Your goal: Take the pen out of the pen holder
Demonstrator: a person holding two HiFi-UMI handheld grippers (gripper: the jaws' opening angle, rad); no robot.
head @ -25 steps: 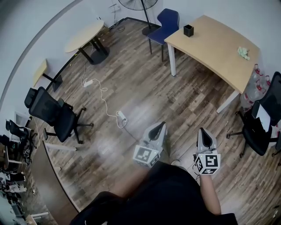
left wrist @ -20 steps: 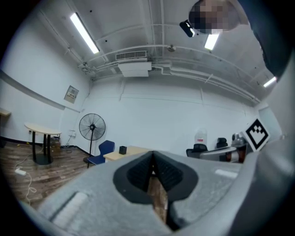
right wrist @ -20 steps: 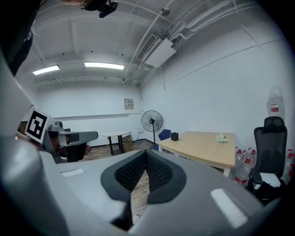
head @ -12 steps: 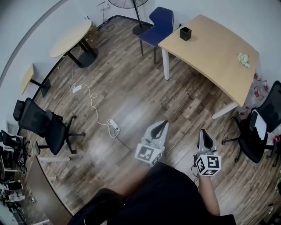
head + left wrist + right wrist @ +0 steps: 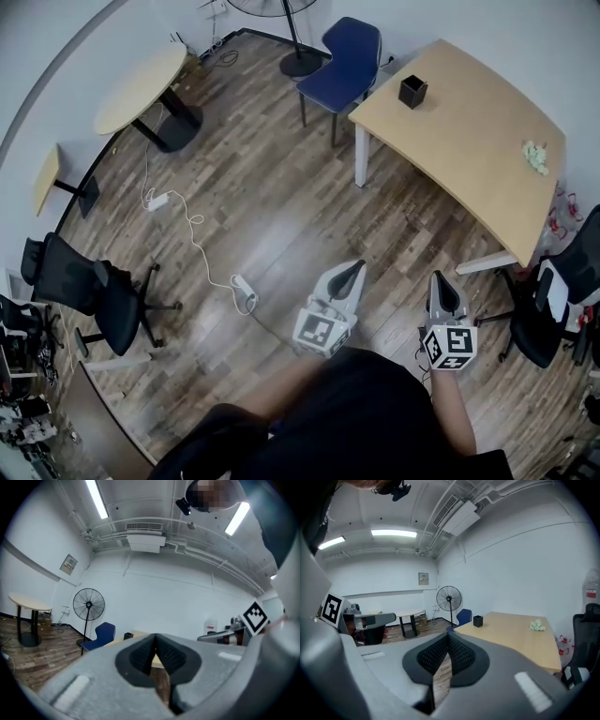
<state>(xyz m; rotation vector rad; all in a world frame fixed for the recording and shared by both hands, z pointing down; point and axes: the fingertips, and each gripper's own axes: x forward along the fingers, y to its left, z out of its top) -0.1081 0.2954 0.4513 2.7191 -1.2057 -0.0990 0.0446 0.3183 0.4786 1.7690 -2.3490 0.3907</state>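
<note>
Left gripper [image 5: 345, 277] and right gripper [image 5: 442, 289] both clenched, nothing between the jaws. Small black square pen holder [image 5: 412, 91] on the pale wooden table [image 5: 487, 155], well ahead of both. The table has drawn nearer over the last second, so this looks like the approach. Pen too small to see.

- Pen holder [image 5: 412, 91], on the table [image 5: 469, 131] far ahead of the right gripper [image 5: 442, 279]: too small in every view to tell what's inside.
- Pale green lump [image 5: 535, 157], same table, ahead-right of that gripper: too small to identify.
- Fan [image 5: 281, 7], far ahead of the left gripper [image 5: 349, 272]: head cut by the top edge.
- Black chair [image 5: 562, 300], right of the right gripper: cut by the frame edge.
- Hands on both grippers: hidden behind the gripper bodies.
- Left gripper view: own jaws cover most of the table.
</note>
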